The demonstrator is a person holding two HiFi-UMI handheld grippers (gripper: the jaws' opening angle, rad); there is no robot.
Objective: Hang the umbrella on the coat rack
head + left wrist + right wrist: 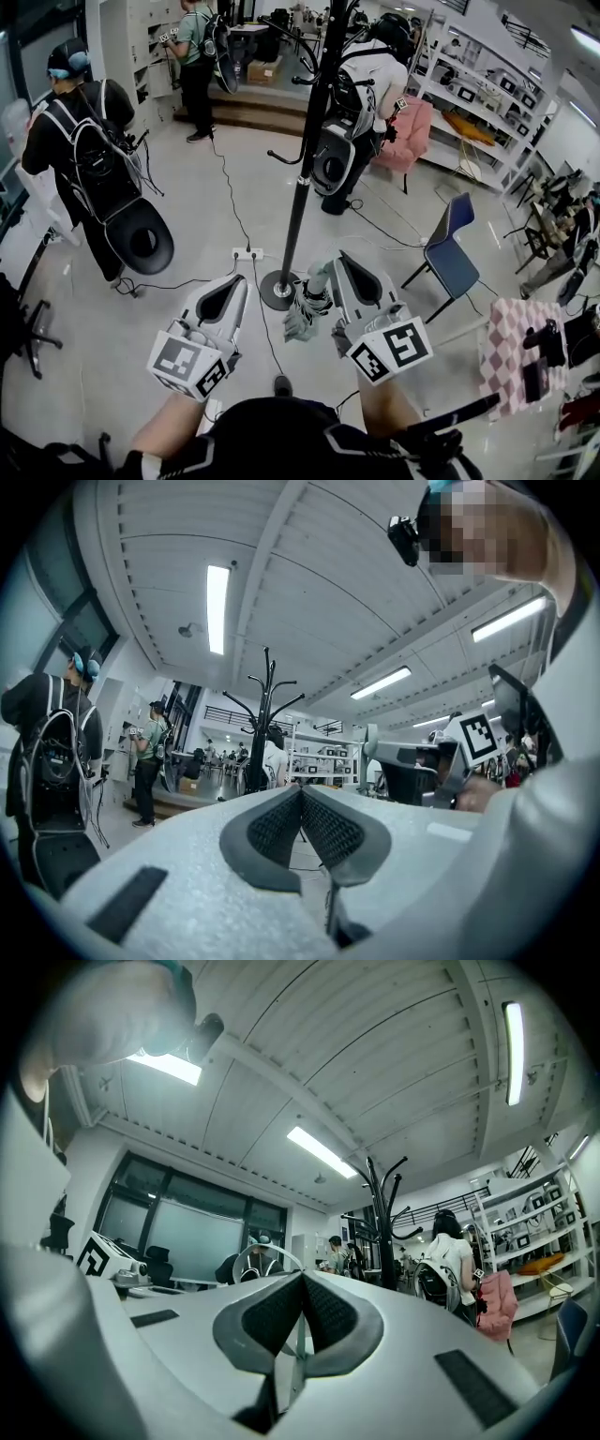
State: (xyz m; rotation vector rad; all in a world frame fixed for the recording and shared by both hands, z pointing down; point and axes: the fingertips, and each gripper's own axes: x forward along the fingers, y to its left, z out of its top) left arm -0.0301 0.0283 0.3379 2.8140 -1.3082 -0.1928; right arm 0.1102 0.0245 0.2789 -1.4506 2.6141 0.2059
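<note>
The black coat rack (302, 187) stands on a round base straight ahead of me, and its hooked top shows in the left gripper view (265, 714) and the right gripper view (382, 1213). A folded grey-green umbrella (304, 307) hangs at the left side of my right gripper (343, 264). That gripper (302, 1281) is shut on the umbrella's thin strap (297, 1358), with a pale loop (267, 1258) standing just above the jaws. My left gripper (234, 283) is beside it, shut (302, 795) with nothing in it. Both point at the rack.
A power strip (247, 253) and cables lie on the floor by the rack's base. A blue chair (452, 251) stands to the right and a checkered table (511, 337) at far right. A person with a backpack rig (89, 159) stands left, others behind the rack.
</note>
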